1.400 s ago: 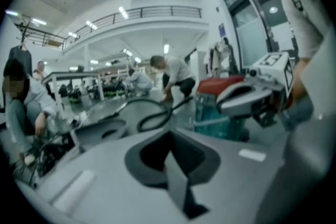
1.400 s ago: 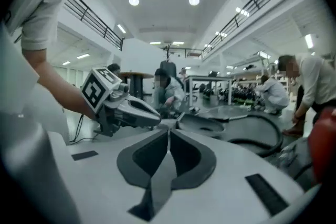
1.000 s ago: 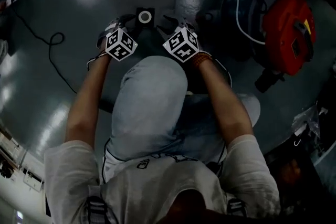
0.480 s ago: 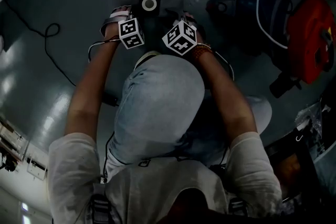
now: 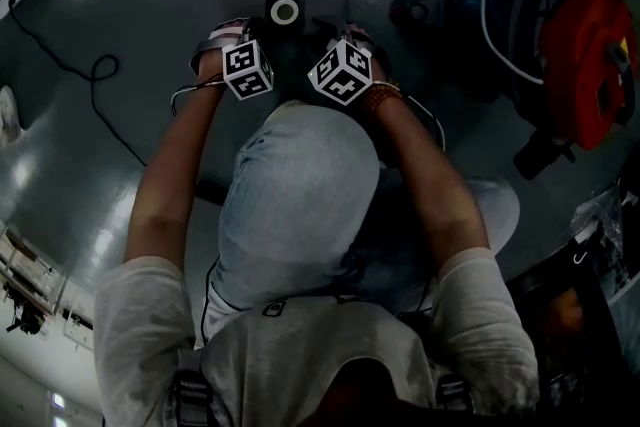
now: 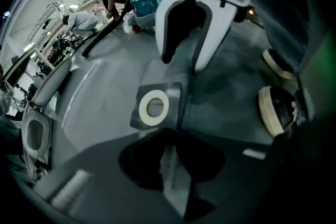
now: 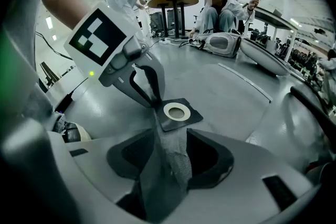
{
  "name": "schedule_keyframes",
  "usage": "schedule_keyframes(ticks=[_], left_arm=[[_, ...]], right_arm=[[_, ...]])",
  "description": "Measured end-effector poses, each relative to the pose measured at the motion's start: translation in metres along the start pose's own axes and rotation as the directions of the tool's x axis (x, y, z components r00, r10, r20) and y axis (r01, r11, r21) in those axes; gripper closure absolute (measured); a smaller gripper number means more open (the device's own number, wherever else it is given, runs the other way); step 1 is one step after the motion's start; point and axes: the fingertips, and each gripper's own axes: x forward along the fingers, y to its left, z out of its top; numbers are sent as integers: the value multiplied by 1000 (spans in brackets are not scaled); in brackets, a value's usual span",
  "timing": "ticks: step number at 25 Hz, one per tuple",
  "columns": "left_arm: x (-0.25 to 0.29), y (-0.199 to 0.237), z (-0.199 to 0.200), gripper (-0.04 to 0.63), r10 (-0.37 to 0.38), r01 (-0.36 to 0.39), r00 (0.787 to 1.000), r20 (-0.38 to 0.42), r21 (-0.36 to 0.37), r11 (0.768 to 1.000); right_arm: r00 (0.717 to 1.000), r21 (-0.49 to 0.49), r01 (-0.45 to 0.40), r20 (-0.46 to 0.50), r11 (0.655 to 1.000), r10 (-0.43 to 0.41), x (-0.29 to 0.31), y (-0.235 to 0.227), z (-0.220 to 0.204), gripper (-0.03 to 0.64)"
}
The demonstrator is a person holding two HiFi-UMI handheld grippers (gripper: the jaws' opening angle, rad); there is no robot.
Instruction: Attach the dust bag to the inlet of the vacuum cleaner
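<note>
**dustin_k:** Head view first. Where's the dust bag [image 5: 284,13] at?

**mopsy:** It's out in front of the person's knee [image 5: 300,185], right between the left gripper [image 5: 247,67] and the right gripper [image 5: 343,70]. You mostly see its dark collar with the white ring facing up. The vacuum cleaner [image 5: 565,45] is red and dark blue with a pale cord [image 5: 488,25] looped on it. It sits well apart, off to the right on the grey floor [image 5: 150,5], and the bag isn't touching it.

**dustin_k:** ok, and the left gripper view?

**mopsy:** The left gripper's jaws are pinched together on a fold of the bag's grey fabric [image 6: 170,168], low in the view. The collar [image 6: 155,107] is just past them, ring toward the camera. The right gripper's white jaws come in from the top with their tips at the collar's far edge. What look like two pale-soled shoes [image 6: 275,110] are off to the right. I can't tell whether the collar rests on the floor or hangs above it.

**dustin_k:** right gripper view?

**mopsy:** Same deal. The jaws are clamped tight on a bunched strip of mesh-looking grey fabric [image 7: 168,157]. The collar is just beyond, ring up. The left gripper, marker cube [image 7: 100,34] and all, reaches in from the upper left. Its tips are closed on the bag right at the collar's near corner. There's a round table [image 7: 176,0] and a seated person [image 7: 220,19] way in the back.
</note>
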Motion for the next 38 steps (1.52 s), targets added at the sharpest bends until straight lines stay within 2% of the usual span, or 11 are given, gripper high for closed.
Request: schedule_keyframes(ticks=[9,13,18,19,22,24,27,31,35,36,38], left_arm=[[-68,46,38,572,7,-6,999,52,-17,1000],[-107,62,67,574,-29,28,997,65,20,999],[-169,74,110,574,-119,113,991,61,81,990],[-184,76,120,573,-146,140,987,63,91,986],[-229,74,154,573,-242,229,967,77,147,962],[-256,69,179,574,-306,284,949,76,214,934],[-287,50,215,574,-399,363,915,55,316,876],[-312,9,271,574,-534,468,845,28,443,764],[-330,-35,311,574,-639,550,769,-16,526,649],[-333,-42,318,574,-655,561,755,-28,545,623],[-334,-54,328,575,-670,576,740,-66,576,580]], right_arm=[[997,-114,62,54,991,-57,-27,-18,33,443],[990,-158,122,85,980,-109,-56,-37,56,443],[985,-185,146,118,972,-126,-114,-52,76,457],[985,-189,143,123,972,-121,-129,-53,79,531],[987,-162,126,121,979,-107,-179,-51,85,575],[988,-124,119,109,985,-106,-214,-45,86,578],[992,-59,101,84,993,-96,-267,-30,77,581],[997,70,67,31,995,-69,-330,-1,41,583],[1000,176,6,25,984,-10,-373,31,8,584],[1000,188,17,17,982,-21,-379,36,1,584],[999,212,28,13,977,-32,-384,44,-9,584]])
